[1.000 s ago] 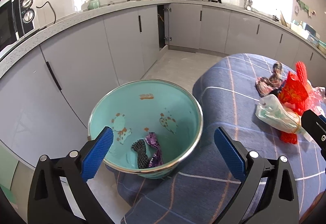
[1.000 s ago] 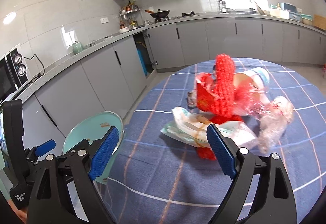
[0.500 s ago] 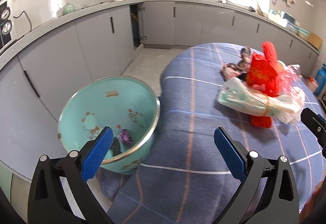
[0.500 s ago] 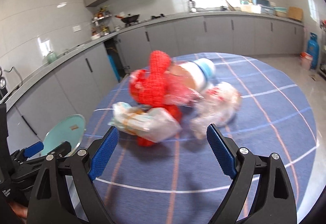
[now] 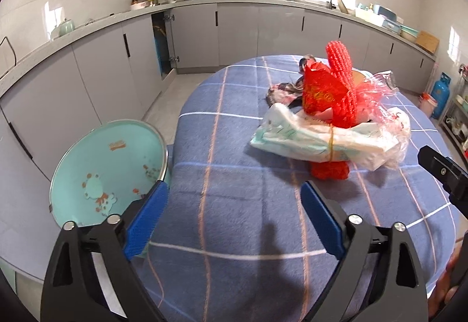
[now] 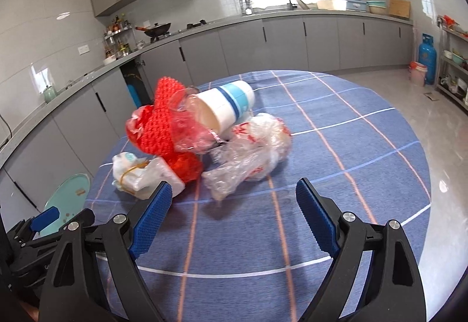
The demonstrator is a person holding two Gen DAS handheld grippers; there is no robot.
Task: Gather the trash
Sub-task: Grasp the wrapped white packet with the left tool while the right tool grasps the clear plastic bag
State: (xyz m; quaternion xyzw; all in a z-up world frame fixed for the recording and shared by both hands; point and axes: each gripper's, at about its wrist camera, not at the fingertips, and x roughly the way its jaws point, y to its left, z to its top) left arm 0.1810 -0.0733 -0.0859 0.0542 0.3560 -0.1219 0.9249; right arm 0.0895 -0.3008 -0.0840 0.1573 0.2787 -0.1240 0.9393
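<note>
Blue checked cloth covers the round desk (image 6: 336, 123); trash pile (image 6: 204, 140) of red net, paper cup and plastic bags sits mid-desk, far of both grippers. Left gripper (image 5: 234, 210) and right gripper (image 6: 231, 205) both spread wide, holding nothing. Teal basin (image 5: 105, 169) at desk's left edge.

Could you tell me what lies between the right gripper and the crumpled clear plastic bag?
Only bare blue plaid tablecloth, seen in the right wrist view, separates the open right gripper from the clear plastic bag.
</note>
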